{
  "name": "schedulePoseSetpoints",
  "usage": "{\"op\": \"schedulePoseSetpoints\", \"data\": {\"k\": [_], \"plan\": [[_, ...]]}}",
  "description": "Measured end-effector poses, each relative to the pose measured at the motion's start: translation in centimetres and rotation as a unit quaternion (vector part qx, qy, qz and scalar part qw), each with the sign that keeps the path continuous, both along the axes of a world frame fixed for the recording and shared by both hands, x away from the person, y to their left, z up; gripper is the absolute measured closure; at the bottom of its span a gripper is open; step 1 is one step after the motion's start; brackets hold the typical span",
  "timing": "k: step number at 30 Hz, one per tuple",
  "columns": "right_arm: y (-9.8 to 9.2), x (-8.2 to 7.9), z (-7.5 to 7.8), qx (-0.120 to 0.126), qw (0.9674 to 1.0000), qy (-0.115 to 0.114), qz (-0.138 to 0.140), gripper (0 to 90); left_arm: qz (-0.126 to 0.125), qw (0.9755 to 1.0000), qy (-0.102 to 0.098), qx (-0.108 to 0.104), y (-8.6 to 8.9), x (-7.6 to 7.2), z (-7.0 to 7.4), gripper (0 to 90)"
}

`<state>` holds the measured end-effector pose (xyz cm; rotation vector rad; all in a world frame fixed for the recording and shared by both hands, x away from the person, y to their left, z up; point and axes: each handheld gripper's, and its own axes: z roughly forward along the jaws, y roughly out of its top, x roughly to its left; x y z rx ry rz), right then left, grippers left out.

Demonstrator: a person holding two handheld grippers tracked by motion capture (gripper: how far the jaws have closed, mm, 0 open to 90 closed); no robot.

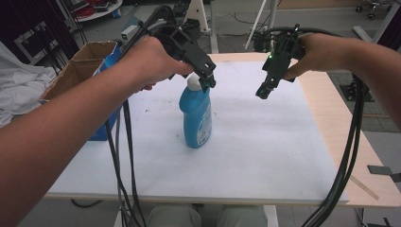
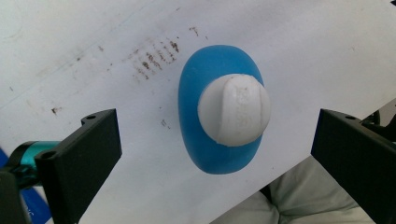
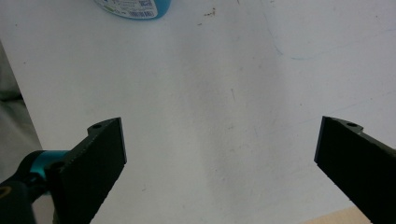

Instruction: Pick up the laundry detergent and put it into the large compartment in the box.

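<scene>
Leftmost, a cardboard box sits at the white surface edge. Next, the left gripper hovers over the upright blue bottle, fingers wide apart and holding nothing; its own view shows the white cap centred between them. Rightward, the right gripper hangs open, empty, above bare surface.

A blue plastic bottle stands upright on the white surface, a little left of its middle and about halfway between the near and far edges. Its body is flattened and oval when seen from above, narrowing toward the shoulders. A white rounded cap closes the top, sitting on straight. A pale printed label covers the bottle's right-facing side.
</scene>
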<state>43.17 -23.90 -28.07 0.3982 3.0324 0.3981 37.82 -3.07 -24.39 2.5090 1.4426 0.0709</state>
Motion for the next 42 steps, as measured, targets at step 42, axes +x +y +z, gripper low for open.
{"op": "schedulePoseSetpoints", "data": {"k": [42], "plan": [[0.0, -0.1, -0.3, 0.003, 1.0000, -0.001, 0.008, 1.2, 0.047, 0.9984, 0.017, 0.028, -1.4, 0.4, -5.0, 12.8]]}}
